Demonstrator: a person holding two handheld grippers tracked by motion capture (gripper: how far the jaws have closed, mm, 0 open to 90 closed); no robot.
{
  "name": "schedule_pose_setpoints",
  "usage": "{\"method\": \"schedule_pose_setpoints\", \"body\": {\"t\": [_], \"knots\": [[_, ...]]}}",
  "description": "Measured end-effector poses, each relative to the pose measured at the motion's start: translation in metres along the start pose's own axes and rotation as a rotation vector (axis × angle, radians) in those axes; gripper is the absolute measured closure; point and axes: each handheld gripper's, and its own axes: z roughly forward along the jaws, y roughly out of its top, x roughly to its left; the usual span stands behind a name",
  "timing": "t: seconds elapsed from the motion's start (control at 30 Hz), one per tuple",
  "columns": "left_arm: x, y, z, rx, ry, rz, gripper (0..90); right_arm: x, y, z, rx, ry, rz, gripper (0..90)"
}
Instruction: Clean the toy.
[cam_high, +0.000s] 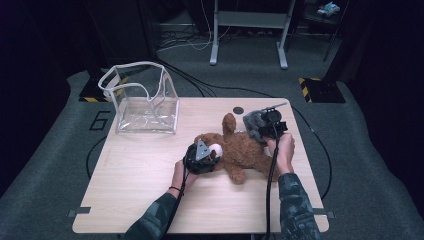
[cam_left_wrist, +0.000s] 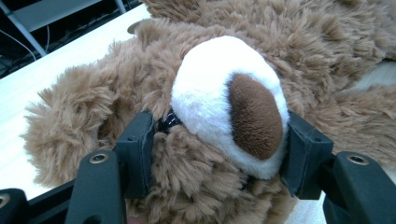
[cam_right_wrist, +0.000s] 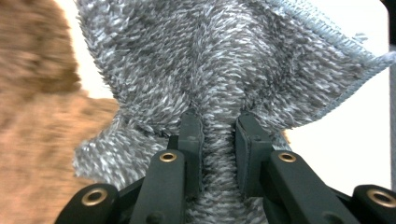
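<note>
1. Our left claw (cam_left_wrist: 215, 140) clamps the white snout of the brown plush bear (cam_high: 240, 150), lying mid-table.
2. Our right claw (cam_right_wrist: 218, 140) pinches the grey fluffy cloth (cam_right_wrist: 224, 70) near the light wooden table (cam_high: 140, 170)'s right edge.

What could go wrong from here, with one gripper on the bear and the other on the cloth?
1. The left gripper straddles only the bear's soft snout; the plush may slip out if lifted.
2. The right gripper pinches one narrow fold of the grey cloth, so the loose rest could drag across the bear beside it.
</note>
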Motion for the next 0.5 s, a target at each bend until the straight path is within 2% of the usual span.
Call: {"method": "schedule_pose_setpoints", "body": {"t": [0.17, 0.27, 0.37, 0.43, 0.5], "knots": [[0.000, 0.000, 0.000, 0.001, -0.002, -0.001, 38.2, -0.019, -0.009, 0.005, 0.018, -0.027, 0.052, 74.8], [0.000, 0.000, 0.000, 0.002, -0.002, -0.001, 38.1, -0.024, -0.014, 0.006, 0.028, -0.033, 0.080, 74.7], [0.000, 0.000, 0.000, 0.002, 0.001, -0.003, 38.1, -0.031, -0.016, 0.004, 0.020, -0.051, 0.076, 74.6], [0.000, 0.000, 0.000, -0.001, -0.001, -0.003, 38.2, -0.035, -0.017, -0.002, -0.001, -0.038, 0.090, 74.5], [0.000, 0.000, 0.001, -0.005, 0.001, -0.010, 38.1, -0.034, -0.017, -0.013, -0.055, -0.009, 0.097, 74.4]]}}
